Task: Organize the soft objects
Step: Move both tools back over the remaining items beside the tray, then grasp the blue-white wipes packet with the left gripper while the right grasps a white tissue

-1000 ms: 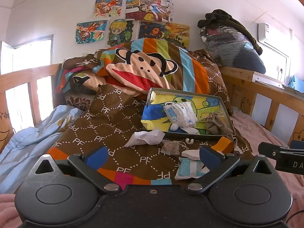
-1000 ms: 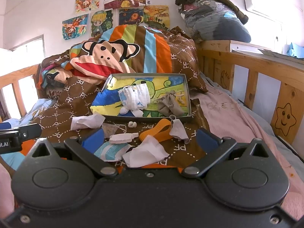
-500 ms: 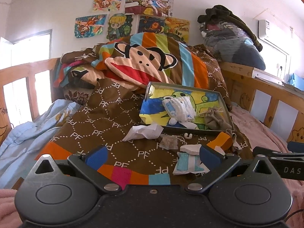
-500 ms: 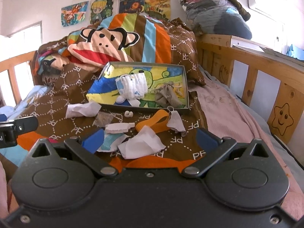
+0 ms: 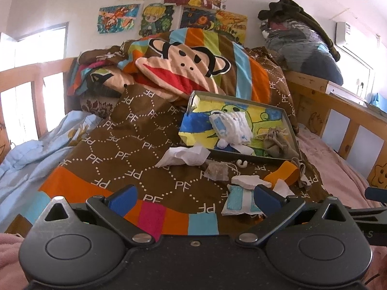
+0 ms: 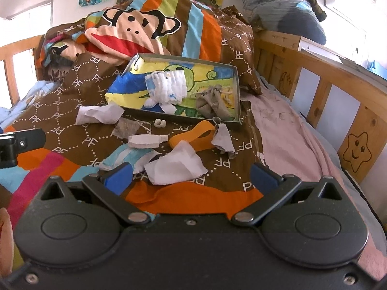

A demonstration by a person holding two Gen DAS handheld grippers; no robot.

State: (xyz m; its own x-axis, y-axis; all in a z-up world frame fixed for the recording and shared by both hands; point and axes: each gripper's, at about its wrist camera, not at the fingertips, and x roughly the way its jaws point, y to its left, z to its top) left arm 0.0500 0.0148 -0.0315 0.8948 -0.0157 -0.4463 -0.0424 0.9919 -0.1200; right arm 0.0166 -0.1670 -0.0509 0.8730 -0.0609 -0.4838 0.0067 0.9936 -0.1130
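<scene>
Two grippers were seen, the left gripper (image 5: 194, 197) and the right gripper (image 6: 191, 175), each with its blue-padded jaws spread wide and nothing held between them. One shallow tray (image 6: 238, 101) with a cartoon-painted bottom was found lying tilted on the brown blanket (image 5: 135, 130), and two soft things were counted inside it: a white folded cloth (image 6: 168, 89) near the middle and a grey crumpled cloth (image 6: 212, 102) toward its right side. Outside the tray, on the blanket, three white crumpled tissues were counted, one just left of the tray's front corner (image 6: 99, 114), one just ahead of the right gripper (image 6: 175, 166), and a smaller one seen only from the left camera (image 5: 281, 188). One orange band (image 6: 193, 136) was seen, with a small grey cloth (image 6: 223, 139) touching its right end. One white flat block (image 6: 146, 141), one blue-and-white striped cloth (image 5: 239, 200), one greyish pouch (image 6: 127, 128) and one tiny white curled piece (image 6: 159, 122) were also noted. The striped cloth was partly hidden behind a gripper finger in both views. What the pouch was made of could not be made out. The letters "PF" were read many times across the blanket. A monkey face (image 5: 183, 65) was printed on the heaped bedding behind. Six drawings were counted on the wall in the left view, their tops cut off.
</scene>
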